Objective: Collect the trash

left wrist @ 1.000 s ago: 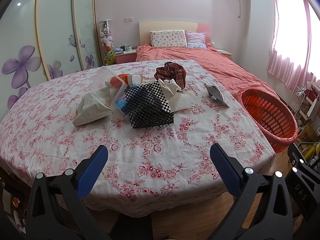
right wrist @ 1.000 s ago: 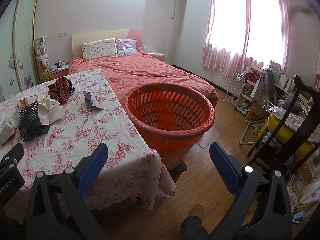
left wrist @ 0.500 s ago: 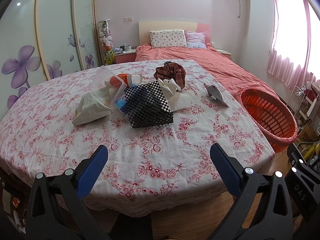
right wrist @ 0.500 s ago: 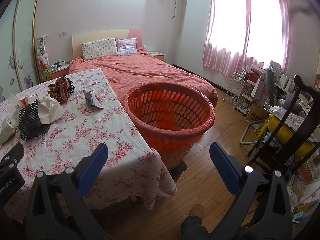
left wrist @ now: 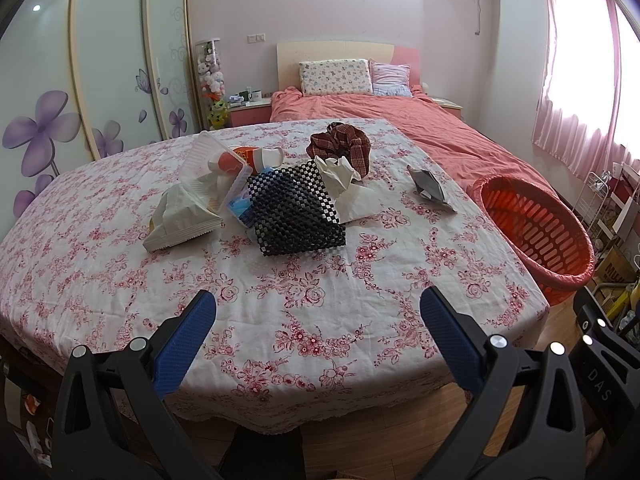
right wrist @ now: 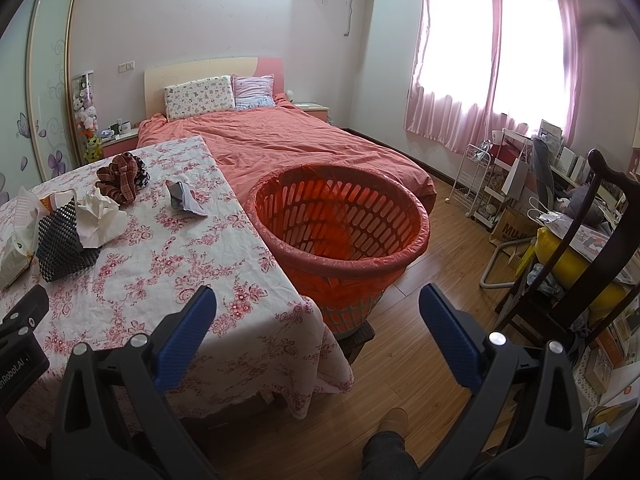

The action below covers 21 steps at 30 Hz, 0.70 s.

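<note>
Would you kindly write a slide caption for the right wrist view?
Open right gripper faces an empty orange basket beside the floral-clothed table strewn with trash.

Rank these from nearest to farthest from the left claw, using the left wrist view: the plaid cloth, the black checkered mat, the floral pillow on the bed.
From the left claw:
1. Black checkered mat, mid-table, straight ahead.
2. Plaid cloth, behind the mat, near the table's far edge.
3. Floral pillow, off the table, at the head of the bed.
</note>
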### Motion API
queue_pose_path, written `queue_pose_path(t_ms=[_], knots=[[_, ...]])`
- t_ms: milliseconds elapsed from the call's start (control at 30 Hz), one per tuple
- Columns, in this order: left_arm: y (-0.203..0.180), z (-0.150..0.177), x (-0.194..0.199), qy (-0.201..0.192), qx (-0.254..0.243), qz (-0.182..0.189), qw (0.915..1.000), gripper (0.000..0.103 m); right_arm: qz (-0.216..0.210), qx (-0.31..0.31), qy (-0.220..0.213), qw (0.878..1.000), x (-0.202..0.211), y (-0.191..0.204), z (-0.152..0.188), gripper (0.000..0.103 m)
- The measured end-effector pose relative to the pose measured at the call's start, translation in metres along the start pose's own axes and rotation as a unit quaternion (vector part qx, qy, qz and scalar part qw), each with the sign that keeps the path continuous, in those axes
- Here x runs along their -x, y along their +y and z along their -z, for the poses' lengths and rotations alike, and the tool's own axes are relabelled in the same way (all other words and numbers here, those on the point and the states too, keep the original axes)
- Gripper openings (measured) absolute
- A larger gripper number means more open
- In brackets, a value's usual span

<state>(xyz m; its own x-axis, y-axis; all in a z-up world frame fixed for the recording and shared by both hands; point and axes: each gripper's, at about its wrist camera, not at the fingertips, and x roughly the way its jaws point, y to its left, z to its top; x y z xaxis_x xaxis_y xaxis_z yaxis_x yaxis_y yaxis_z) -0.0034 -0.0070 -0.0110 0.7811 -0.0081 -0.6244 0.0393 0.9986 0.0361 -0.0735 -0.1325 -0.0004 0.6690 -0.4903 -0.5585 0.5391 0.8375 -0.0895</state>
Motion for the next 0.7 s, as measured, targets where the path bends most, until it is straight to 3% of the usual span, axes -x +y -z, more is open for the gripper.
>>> queue_pose_path(t_ms=[400, 700], knots=[[-0.003, -0.004, 0.001, -0.002, 0.005, -0.002, 1.0, 0.101, -0.012, -0.006, -0.013, 1.0, 0.001, 0.003, -0.005, 0.099], [0.036, -0.018, -0.012, -0.012, 0.038, -0.01, 0.9992, 0.101, -0.045, 0.005, -0.036, 0.998, -0.001, 0.033, -0.024, 0.099]])
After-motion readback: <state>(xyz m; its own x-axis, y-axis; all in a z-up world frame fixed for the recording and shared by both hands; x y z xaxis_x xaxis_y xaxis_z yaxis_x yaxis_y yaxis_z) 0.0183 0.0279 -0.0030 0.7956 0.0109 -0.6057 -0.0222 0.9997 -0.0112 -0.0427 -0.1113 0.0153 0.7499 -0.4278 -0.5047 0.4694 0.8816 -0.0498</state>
